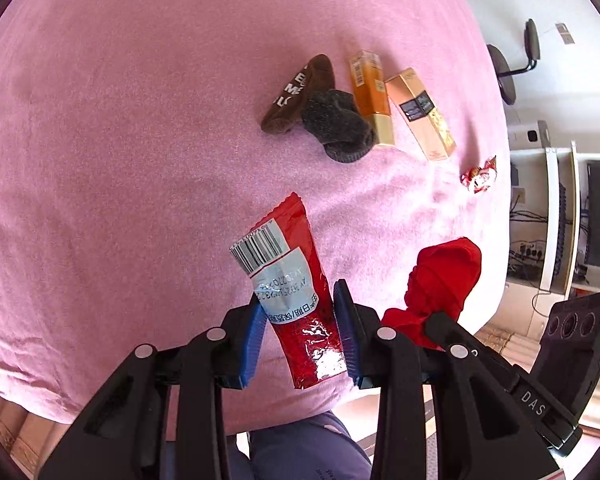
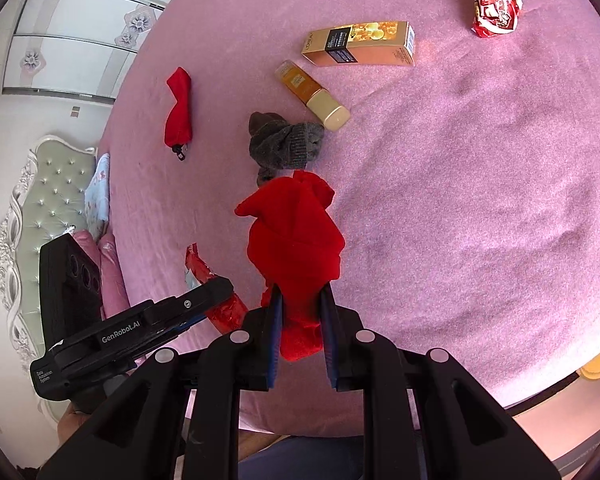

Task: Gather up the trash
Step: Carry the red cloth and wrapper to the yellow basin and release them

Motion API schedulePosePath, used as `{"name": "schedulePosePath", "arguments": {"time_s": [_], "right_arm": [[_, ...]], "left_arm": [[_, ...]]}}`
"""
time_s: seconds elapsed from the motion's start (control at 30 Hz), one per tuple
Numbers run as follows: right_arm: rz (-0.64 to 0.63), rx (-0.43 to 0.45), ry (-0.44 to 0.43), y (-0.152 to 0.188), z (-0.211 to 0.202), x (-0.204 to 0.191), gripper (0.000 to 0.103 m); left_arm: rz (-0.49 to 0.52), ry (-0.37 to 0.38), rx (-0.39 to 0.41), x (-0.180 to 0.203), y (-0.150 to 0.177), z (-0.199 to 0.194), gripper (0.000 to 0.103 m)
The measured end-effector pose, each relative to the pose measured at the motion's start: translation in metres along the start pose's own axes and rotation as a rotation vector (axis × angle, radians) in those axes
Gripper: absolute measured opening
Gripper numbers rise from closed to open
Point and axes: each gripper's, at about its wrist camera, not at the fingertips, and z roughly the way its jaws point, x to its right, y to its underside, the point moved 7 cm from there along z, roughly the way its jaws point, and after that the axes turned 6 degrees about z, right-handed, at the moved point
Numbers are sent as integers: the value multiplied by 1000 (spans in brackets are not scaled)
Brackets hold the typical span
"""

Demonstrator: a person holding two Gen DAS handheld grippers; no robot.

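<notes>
Left tool [image 1: 300, 332] is clamped on a red snack wrapper [image 1: 290, 280], its blue pads pressing the lower part of the packet, which hangs clear above the pink bedspread [image 1: 120, 140]. The wrapper's long axis runs straight out along the tool's fingers, barcode end farthest from them, so it is probably ready to be carried off as it is.

Right tool [image 2: 300, 320] is pinched tight on a bunched red sock [image 2: 296, 240], also lifted off the bedspread; the two tools sit close beside each other.

The piece of trash that seems to be left is the crumpled red-and-white wrapper [image 2: 494, 0]. Taking the gold carton [image 2: 360, 44] as landmark, it lies beyond the carton's far end, toward the bed's edge, well apart from both tools. In the left wrist view it sits off to the right side, so the right hand looks nearer, though that hand is full.

On the other side of the carton lie an amber bottle [image 2: 312, 94], a grey sock [image 2: 286, 146] and a brown sock [image 1: 298, 94]; farther still, a red pouch [image 2: 179, 108]. A tufted headboard [image 2: 40, 208] and white wardrobe [image 2: 72, 40] stand past the bed.
</notes>
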Motion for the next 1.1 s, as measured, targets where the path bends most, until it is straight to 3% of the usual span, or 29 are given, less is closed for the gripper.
{"name": "schedulePosePath", "arguments": {"time_s": [0.3,0.53,1.1], "right_arm": [[79,126,-25,33,-44,23,18],[126,213,-28,50,-92,71,18],[382,365,-12,81,-241,288,18]], "left_arm": [[158,32,-17,34,34,-12,34],[243,27,-45,82,64,1,34],[477,42,-231,298,172,105,34]]}}
